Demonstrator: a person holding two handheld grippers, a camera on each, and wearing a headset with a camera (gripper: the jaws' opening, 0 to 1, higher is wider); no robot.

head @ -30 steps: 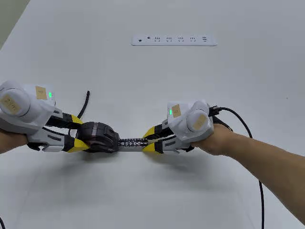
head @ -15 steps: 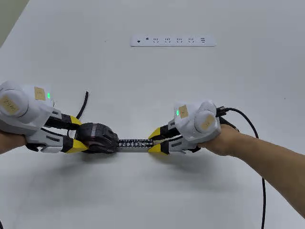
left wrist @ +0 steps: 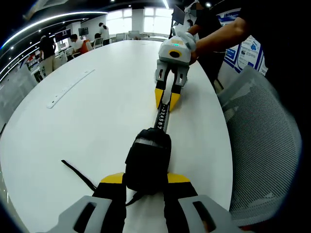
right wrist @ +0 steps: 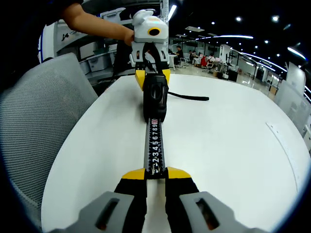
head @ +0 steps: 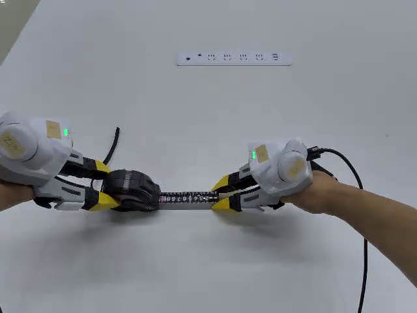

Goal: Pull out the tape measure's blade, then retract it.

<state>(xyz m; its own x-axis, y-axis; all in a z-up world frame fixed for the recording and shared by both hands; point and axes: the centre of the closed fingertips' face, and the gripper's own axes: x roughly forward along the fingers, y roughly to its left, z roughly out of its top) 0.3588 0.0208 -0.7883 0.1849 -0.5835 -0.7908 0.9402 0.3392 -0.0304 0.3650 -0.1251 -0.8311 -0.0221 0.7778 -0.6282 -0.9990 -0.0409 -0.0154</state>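
While the black tape measure [head: 132, 189] lay on the white desk [head: 195, 111], gripped by the closed fingers [head: 103, 201] of our left gripper [head: 107, 185], our right gripper [head: 220, 194] pinched its drawn-out blade [right wrist: 154, 145], where we read digits up to 9, the tip hidden between those fingers.

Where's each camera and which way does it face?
Head view: on the headset, facing down at the table; a forearm, left gripper, right gripper show.
Left gripper view: on the left gripper, facing the right gripper past its jaws and the tape measure.
Right gripper view: on the right gripper, facing along its jaws and the blade.
Shared: the blade, from opposite ends.
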